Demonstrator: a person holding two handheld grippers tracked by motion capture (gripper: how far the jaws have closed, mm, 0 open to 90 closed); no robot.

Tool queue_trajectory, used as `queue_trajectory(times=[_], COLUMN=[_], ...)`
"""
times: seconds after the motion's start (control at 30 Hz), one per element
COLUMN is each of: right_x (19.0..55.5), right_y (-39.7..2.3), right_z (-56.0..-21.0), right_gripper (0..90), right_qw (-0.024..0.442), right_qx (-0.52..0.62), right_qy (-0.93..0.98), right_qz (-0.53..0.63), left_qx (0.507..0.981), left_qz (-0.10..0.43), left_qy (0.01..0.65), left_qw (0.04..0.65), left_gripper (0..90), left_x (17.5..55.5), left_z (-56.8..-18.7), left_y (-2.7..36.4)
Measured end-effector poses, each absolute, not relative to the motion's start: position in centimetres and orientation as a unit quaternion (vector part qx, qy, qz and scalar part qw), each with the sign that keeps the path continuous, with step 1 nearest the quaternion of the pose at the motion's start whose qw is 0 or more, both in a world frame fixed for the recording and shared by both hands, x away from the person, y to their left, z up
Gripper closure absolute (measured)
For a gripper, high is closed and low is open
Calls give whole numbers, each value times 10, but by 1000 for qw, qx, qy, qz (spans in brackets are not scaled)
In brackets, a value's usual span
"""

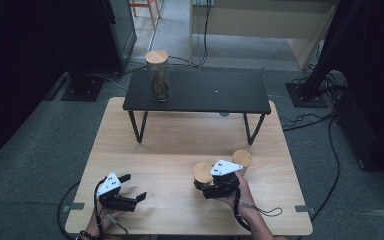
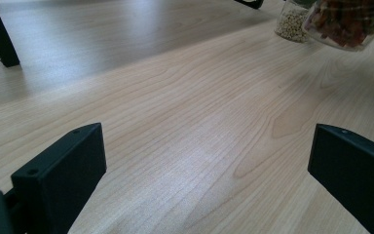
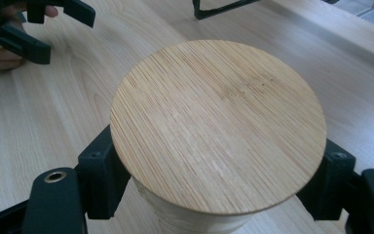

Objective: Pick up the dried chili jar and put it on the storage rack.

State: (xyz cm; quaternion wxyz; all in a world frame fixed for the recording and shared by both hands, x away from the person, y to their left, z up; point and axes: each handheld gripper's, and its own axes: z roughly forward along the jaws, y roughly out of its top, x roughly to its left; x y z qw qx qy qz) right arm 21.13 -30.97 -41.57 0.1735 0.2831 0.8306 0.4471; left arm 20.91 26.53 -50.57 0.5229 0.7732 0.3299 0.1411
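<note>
My right gripper point(image 1: 205, 186) is shut on a glass jar with a round bamboo lid point(image 1: 203, 171) at the front right of the wooden table point(image 1: 170, 140). In the right gripper view the lid point(image 3: 219, 124) spreads over the jaws, which press on the jar from both sides just under it point(image 3: 218, 168). The left gripper view shows that jar's base point(image 2: 345, 24), with reddish-brown contents, tilted a little above the wood. My left gripper point(image 1: 135, 186) rests at the front left, open with only bare table between its jaws point(image 2: 204, 161).
A second bamboo-lidded jar point(image 1: 242, 159) holding pale beans point(image 2: 292, 22) stands just right of the held one. A low black shelf point(image 1: 197, 92) spans the table's far side, with a tall lidded jar point(image 1: 157, 75) on its left end.
</note>
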Motion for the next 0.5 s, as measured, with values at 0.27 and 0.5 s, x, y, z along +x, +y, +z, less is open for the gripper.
queue_trajectory(times=[0.27,0.5], right_x=[214,217], right_y=[-312,-313], right_z=[-401,-388], right_gripper=[254,255], right_qw=[172,175], right_qx=[287,289], right_qy=[827,827], right_qz=[451,450], left_qx=[773,772], left_qz=[140,141], left_qy=[330,330], left_qw=[523,524], left_gripper=[5,5], left_x=[209,209], left_z=[-506,-506], left_y=[265,265])
